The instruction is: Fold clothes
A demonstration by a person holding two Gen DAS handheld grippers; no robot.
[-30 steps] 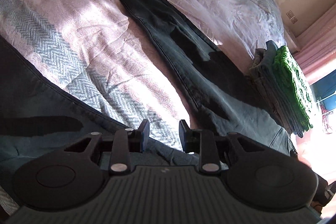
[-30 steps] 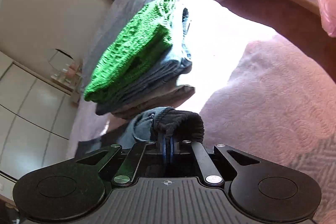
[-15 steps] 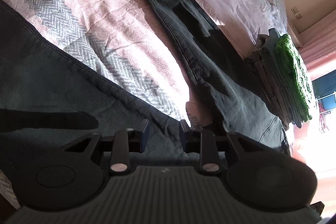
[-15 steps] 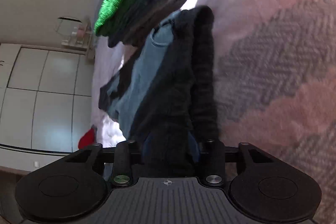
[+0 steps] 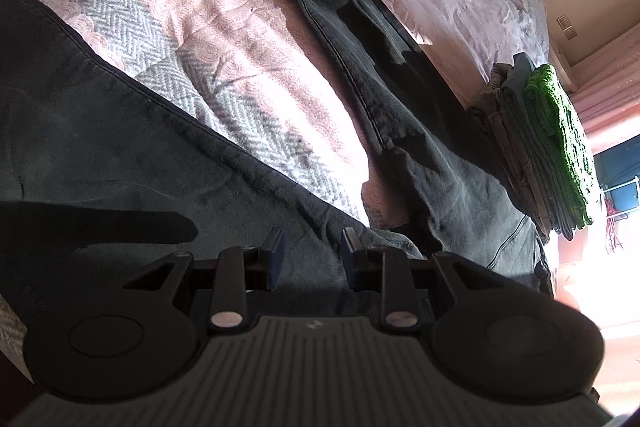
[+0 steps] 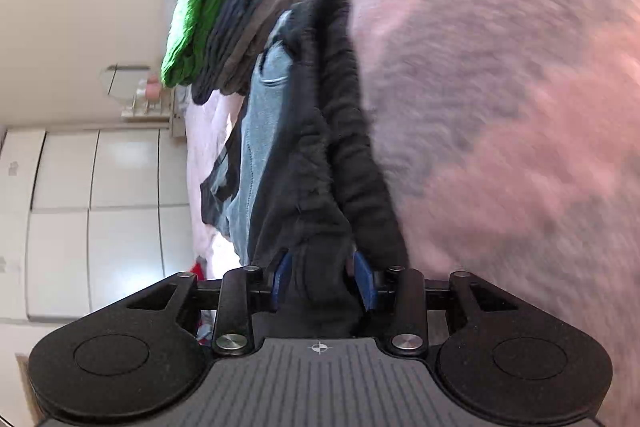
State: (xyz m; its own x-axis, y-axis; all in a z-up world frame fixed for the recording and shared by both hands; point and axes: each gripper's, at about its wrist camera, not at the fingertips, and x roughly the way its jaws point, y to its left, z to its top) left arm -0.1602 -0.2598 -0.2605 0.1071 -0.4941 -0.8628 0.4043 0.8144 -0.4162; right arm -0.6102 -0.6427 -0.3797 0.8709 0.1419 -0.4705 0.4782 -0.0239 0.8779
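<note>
Jeans (image 5: 384, 83) lie flat on bed (image 5: 224, 27), legs spread w/ waistband nearest.

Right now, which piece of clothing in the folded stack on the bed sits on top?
The bright green knitted piece tops the folded stack. It is the only green, chunky-knit item; the layers beneath it are flat grey, blue-grey and brownish fabrics.

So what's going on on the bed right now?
A person is folding dark jeans spread out on the pink bedspread, one pair of tongs in each hand. The right tongs sit at the waistband end, their pads either side of a bunched dark fold of denim; whether they are pinching it is unclear. The left tongs hang open over the nearer leg, gripping nothing. A finished stack of clothes, green knit on top, sits beside the jeans.
</note>
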